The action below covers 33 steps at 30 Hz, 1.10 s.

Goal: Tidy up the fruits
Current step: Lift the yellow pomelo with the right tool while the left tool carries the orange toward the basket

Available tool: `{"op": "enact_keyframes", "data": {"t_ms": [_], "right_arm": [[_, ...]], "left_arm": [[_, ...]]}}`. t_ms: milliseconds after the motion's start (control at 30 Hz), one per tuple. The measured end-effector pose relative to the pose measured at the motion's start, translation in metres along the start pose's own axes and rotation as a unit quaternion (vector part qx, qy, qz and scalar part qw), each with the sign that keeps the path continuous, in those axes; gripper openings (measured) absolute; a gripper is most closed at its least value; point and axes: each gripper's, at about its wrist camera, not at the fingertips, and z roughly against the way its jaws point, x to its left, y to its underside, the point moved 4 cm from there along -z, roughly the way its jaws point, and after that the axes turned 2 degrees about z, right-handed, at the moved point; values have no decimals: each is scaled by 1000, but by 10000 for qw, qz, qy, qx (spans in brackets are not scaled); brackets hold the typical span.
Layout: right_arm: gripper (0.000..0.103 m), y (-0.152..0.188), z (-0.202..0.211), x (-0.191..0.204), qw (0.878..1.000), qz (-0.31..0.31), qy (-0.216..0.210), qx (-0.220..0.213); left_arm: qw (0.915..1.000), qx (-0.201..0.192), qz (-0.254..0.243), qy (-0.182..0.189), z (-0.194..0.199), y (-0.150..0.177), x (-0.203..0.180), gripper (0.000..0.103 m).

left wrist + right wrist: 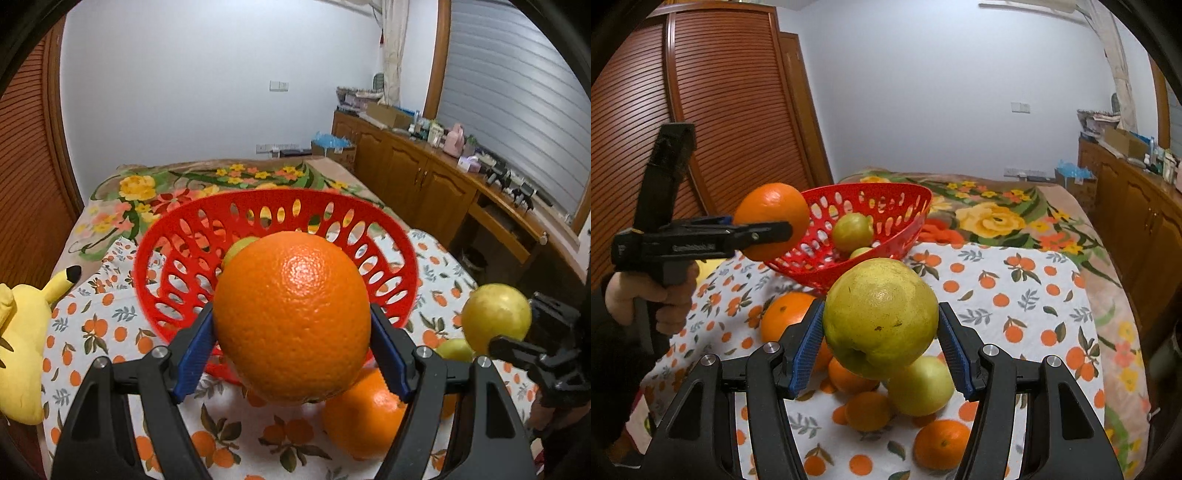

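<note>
Clearly the orange (291, 317) sits clamped between the left tongs (291, 349).

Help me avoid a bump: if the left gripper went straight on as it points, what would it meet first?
Probably the red basket: the left gripper, shut on its orange, points at the basket's near wall, though depth is unclear.

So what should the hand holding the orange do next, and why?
Probably carry the round orange fruit a little forward and lower it into the red plastic basket. The left gripper is shut on it, held just in front of the near rim, and only yellow-green fruits lie inside, so there looks to be room.
</note>
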Motion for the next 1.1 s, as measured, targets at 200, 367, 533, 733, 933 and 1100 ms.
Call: {"op": "enact_keyframes", "data": {"t_ms": [200,367,533,733,933,1100], "right_arm": [[61,-1,-8,-6,10000,-15,-50,46],[61,-1,-13,-9,9998,-59,-128,104],[61,-4,-15,-12,9999,-41,-93,115],[61,-9,-15,-11,9999,28,-36,100],[61,-19,-19,-9,9999,139,3,95],[61,-28,-22,-8,9998,189,24,67]], "left_arm": [[9997,229,-59,-80,-17,1,-3,78],[9986,510,7,-122,-35,3,-1,78],[9977,588,-177,-275,-42,5,-6,78],[9974,680,-163,-151,-46,4,-8,79],[9974,683,-180,-136,-46,3,-9,79],[9983,541,-141,-143,-39,-2,-5,82]]}}
